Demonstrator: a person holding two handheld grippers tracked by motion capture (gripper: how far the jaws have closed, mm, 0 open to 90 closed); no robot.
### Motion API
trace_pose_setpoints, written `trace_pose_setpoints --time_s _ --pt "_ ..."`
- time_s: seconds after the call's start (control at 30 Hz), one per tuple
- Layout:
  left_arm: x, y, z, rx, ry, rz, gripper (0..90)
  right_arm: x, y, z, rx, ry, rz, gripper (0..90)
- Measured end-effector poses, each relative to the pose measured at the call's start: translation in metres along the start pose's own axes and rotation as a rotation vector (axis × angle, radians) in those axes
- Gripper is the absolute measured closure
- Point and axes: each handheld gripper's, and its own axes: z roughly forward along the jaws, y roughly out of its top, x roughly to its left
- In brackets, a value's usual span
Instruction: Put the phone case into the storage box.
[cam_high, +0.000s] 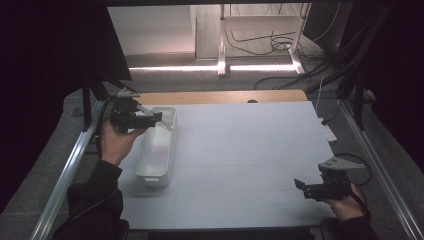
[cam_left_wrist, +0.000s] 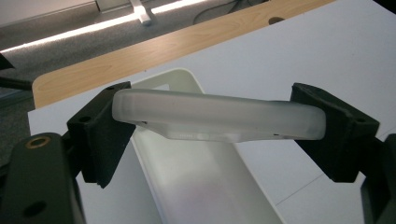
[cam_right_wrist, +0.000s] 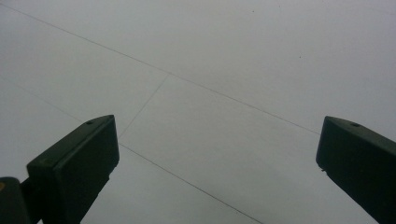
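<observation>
Left gripper view: your left gripper (cam_left_wrist: 219, 126) jaws clamp a frosted, possibly plastic lid (cam_left_wrist: 217, 116) mid-frame, above the white bin (cam_left_wrist: 205, 186) on the worktop (cam_left_wrist: 336, 60). Right gripper (cam_right_wrist: 217, 158) jaws spread, empty.

A white table top (cam_high: 240, 150) scored with thin grid lines covers most of the bench; a strip of bare pale wood (cam_high: 220, 96) with a small dark hole (cam_high: 252, 101) runs along its far edge; aluminium rails (cam_high: 65, 170) flank both sides. Beyond lies grey carpet (cam_high: 200, 80); a white metal stand (cam_high: 260, 40) rises there among loose black cables (cam_high: 270, 42), with a bright band of light (cam_high: 200, 67) at its foot.
</observation>
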Motion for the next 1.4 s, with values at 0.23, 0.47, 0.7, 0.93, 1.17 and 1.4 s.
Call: trace_pose_setpoints --time_s 0.23,0.47,0.7,0.93,1.17,1.4 --pt "0.003 0.005 0.008 0.018 0.028 -0.011 17.3 0.0 0.0 0.0 0.002 0.004 -0.003 0.0" --pt "0.007 0.008 0.018 0.031 0.038 -0.033 17.3 0.001 0.0 0.001 0.003 0.015 -0.018 0.0" --pt "0.011 0.011 0.028 0.052 0.059 -0.054 17.3 0.001 0.0 0.001 0.003 0.02 -0.023 0.2" --pt "0.014 0.013 0.041 0.079 0.086 -0.062 17.3 0.001 0.0 0.001 0.007 0.027 -0.029 0.2" --pt "0.016 0.016 0.055 0.103 0.108 -0.074 17.3 0.001 0.0 0.001 0.01 0.031 -0.029 0.3" --pt "0.018 0.018 0.071 0.128 0.129 -0.089 17.3 0.001 0.0 0.001 0.011 0.035 -0.03 0.3"
